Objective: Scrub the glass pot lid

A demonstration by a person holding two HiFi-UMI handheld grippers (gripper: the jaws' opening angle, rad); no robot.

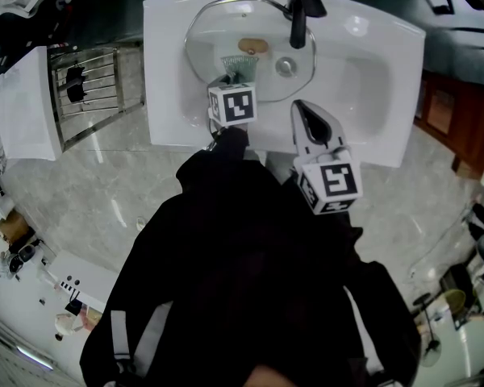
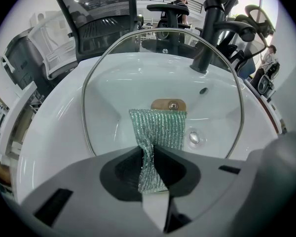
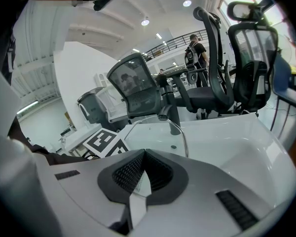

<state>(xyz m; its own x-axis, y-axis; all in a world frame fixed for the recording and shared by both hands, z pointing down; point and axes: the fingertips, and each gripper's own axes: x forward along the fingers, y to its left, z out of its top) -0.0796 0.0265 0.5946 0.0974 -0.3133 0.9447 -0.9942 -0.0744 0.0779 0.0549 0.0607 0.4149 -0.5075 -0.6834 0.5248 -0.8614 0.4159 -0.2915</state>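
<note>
Head view has the glass pot lid (image 1: pixel 222 31) lying in the white sink (image 1: pixel 371 87), over the basin's left side and beside the black faucet (image 1: pixel 298 14). It's clear glass with a thin metal rim and a brown knob (image 2: pixel 168 104) with a screw at its centre. My left gripper (image 2: pixel 149 149) is clamped on a sparkly green scrubbing cloth (image 2: pixel 158 127), which fans out just below that knob. I can't tell whether it touches the glass. My right gripper (image 3: pixel 143 157) hangs at the sink's front edge, jaws pressed together, empty.
</note>
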